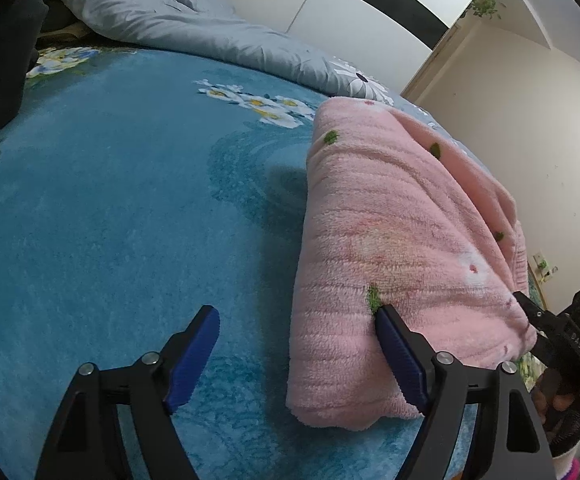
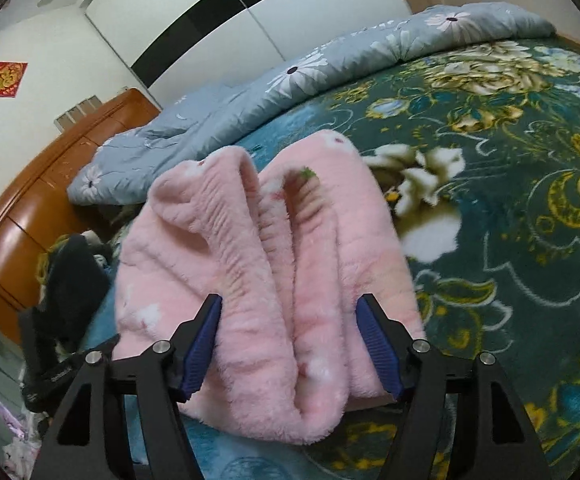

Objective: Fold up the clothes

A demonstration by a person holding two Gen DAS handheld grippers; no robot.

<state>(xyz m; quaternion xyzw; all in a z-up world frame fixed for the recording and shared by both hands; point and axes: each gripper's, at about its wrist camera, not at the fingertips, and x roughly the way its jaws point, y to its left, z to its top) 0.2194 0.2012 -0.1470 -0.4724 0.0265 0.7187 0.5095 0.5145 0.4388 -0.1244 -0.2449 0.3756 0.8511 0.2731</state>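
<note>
Nearest the lens in the right wrist view, the right tool (image 2: 290, 344) straddles the near end of the pink fleece garment (image 2: 274, 280), its blue pads spread wide on either side of the folded layers and not visibly pinching them, so it reads as released. In the left wrist view the left tool (image 1: 296, 354) is likewise spread apart: one pad hangs over bare blue blanket (image 1: 110, 200) at 7 o'clock, the other touches the garment's near edge at 5 o'clock. The garment (image 1: 394, 256) lies folded into a thick bundle on the bed, toward 3 o'clock of that view, with a grey floral quilt (image 1: 194, 28) bunched behind it at 12 o'clock. The fleece looks soft, light and bulky, with plush pile that should grip well but spring open once let go. Taking hold at the folded edges or corners, through all layers, seems best.
</note>
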